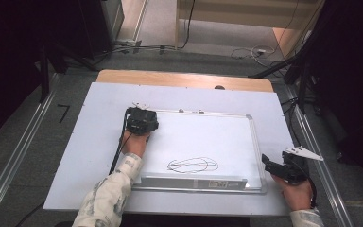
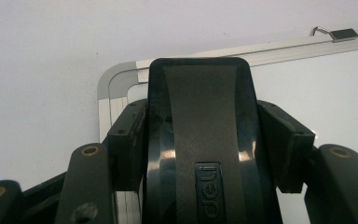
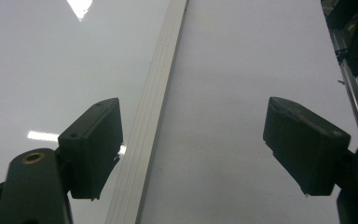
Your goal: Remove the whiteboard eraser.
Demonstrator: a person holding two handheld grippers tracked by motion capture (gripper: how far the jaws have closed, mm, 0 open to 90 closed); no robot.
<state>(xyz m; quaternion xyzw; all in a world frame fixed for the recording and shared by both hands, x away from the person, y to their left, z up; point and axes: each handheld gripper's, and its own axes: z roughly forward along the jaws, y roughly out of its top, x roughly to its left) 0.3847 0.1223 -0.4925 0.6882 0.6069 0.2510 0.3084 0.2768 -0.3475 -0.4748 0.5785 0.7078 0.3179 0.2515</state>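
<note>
A whiteboard [image 1: 208, 137] with a metal frame lies flat on the table, and an oval scribble [image 1: 192, 165] is drawn near its front edge. My left gripper [image 1: 142, 120] is over the board's far left corner [image 2: 116, 74]. It is shut on a black eraser [image 2: 198, 121], with a pad [image 2: 128, 144] pressing on each side. My right gripper [image 1: 270, 163] is at the board's front right corner. There its jaws stand wide open [image 3: 193, 135] with nothing between them, straddling the board's frame [image 3: 161, 88].
The board rests on a white sheet [image 1: 90, 151] that covers a wooden table [image 1: 179, 78]. A metal hanger clip [image 2: 336, 33] sits on the board's far edge and a pen tray [image 1: 189, 182] runs along its front. Metal rails [image 1: 19, 156] and cables flank the table.
</note>
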